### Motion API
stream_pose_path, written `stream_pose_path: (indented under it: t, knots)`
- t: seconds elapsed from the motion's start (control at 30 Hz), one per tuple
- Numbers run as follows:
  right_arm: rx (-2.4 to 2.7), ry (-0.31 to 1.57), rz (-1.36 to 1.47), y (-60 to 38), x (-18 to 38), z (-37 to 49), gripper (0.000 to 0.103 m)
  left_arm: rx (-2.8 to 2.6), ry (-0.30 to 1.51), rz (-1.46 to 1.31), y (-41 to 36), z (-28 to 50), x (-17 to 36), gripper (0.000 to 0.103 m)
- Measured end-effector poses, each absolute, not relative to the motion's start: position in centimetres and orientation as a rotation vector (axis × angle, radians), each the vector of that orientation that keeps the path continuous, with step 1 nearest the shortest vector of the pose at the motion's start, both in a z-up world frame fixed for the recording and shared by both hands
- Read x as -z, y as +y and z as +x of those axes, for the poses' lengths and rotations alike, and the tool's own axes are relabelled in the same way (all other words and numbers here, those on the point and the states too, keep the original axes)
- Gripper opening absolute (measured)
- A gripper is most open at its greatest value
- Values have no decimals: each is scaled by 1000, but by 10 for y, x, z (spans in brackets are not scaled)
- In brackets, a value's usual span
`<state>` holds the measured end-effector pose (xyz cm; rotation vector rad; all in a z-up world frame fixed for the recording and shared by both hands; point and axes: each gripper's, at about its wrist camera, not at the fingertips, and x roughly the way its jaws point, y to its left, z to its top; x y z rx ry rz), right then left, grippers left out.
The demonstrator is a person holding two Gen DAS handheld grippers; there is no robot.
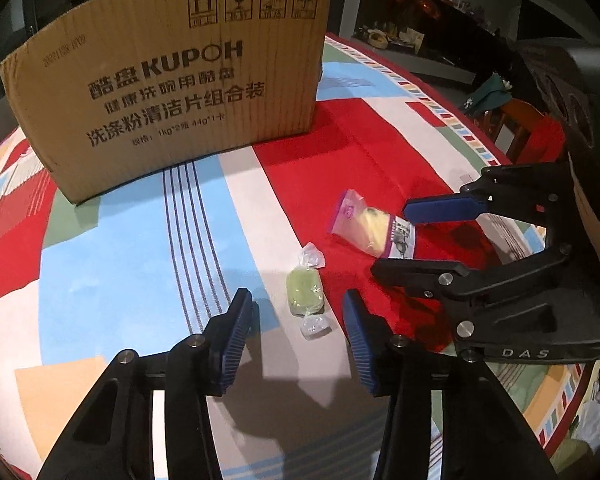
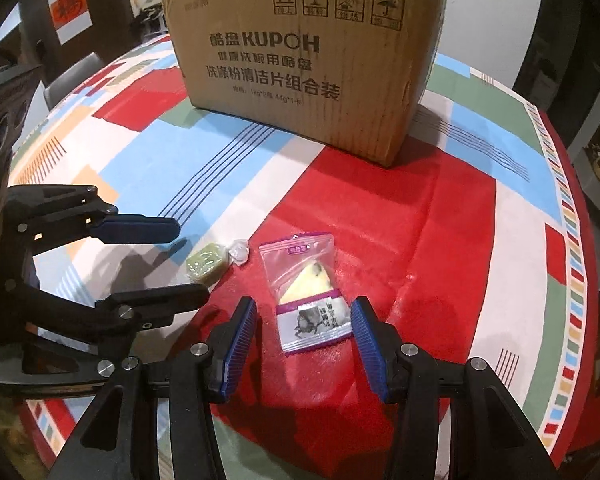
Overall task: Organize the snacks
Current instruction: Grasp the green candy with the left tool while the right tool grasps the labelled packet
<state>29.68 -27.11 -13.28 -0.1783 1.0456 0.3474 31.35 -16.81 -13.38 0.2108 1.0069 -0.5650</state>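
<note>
Two light wrapped snacks lie mid-tabletop, each framed by open, empty jaws.

The green candy [image 1: 304, 289] is judged firm, best taken across its body, not its crinkly twisted ends; the clear packet [image 2: 306, 290] is judged slippery and crushable. The cardboard box [image 2: 312, 60] stands toward the far edge; nothing is seen between.

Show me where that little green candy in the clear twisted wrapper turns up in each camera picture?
Left wrist view: green candy lies low at centre, between the left gripper fingers.
Right wrist view: green candy lies left of centre, beside the purple-edged snack packet.
Shared landmark: the cardboard box behind it.
</note>
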Motion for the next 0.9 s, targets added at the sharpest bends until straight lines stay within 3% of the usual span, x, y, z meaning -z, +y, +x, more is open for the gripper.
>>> stream_pose_path:
  t: [0.23, 0.37, 0.43, 0.9]
  knots:
    - [-327, 1043, -187, -272, 138, 303, 50, 557, 1009, 220, -175, 317, 139, 40]
    - [-319, 1033, -185, -272, 139, 302, 50, 546, 1003, 223, -177, 317, 139, 24]
    - [-315, 1025, -180, -271, 139, 300, 44, 552, 1008, 211, -176, 320, 139, 20]
    - [-274, 994, -112, -272, 129, 290, 41, 513, 968, 162, -155, 309, 116, 19]
